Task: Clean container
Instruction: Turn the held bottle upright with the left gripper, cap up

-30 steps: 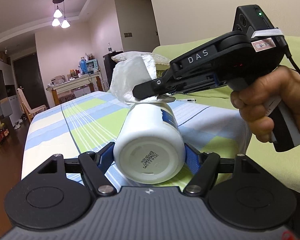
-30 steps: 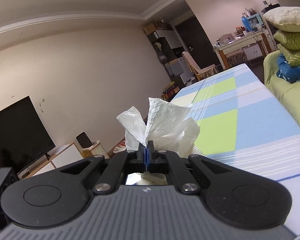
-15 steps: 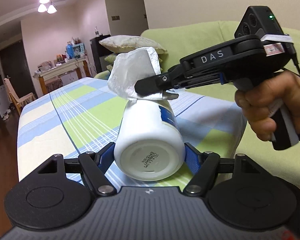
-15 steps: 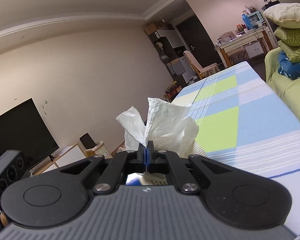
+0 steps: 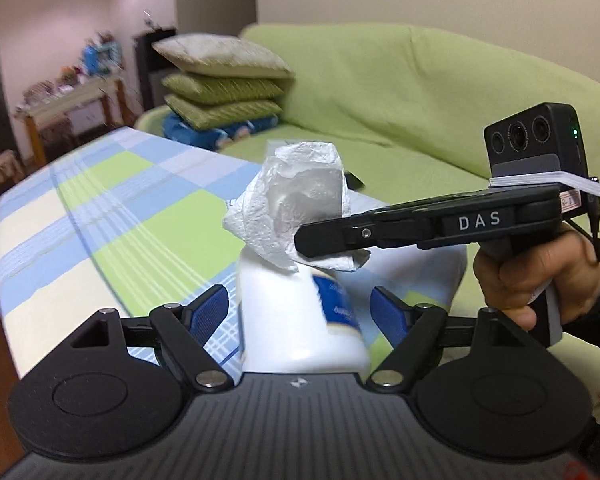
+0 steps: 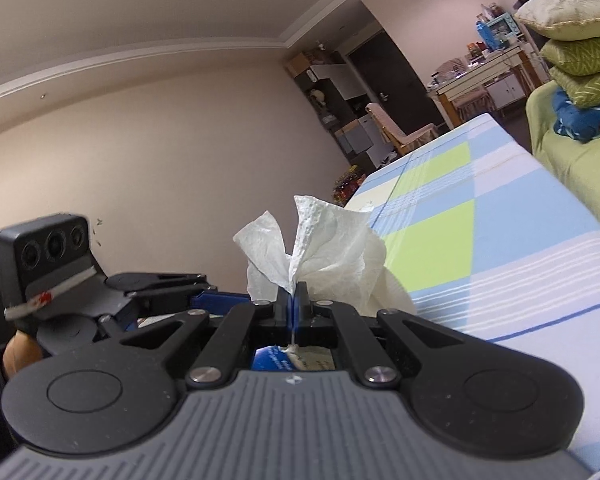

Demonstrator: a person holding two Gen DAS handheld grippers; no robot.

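Observation:
A white container (image 5: 292,320) with a blue label stands between the jaws of my left gripper (image 5: 300,300). Those jaws are opening, and both blue pads (image 5: 210,312) stand clear of its sides. Its base is hidden behind the gripper body. My right gripper (image 5: 300,240) comes in from the right, shut on a crumpled white tissue (image 5: 300,200) that rests on the container's top. In the right wrist view the tissue (image 6: 332,248) fans out past the shut fingertips of the right gripper (image 6: 293,296). A strip of the label (image 6: 276,358) shows below them.
A table with a blue, green and cream checked cloth (image 5: 120,208) stretches away to the left. A green sofa (image 5: 400,100) with stacked pillows (image 5: 220,92) lies behind. A hand (image 5: 532,280) holds the right gripper's handle at the right edge.
The left jaws have spread off the container, which they held before with its base toward the camera. The left gripper has risen and tipped downward. The right gripper still pinches the tissue.

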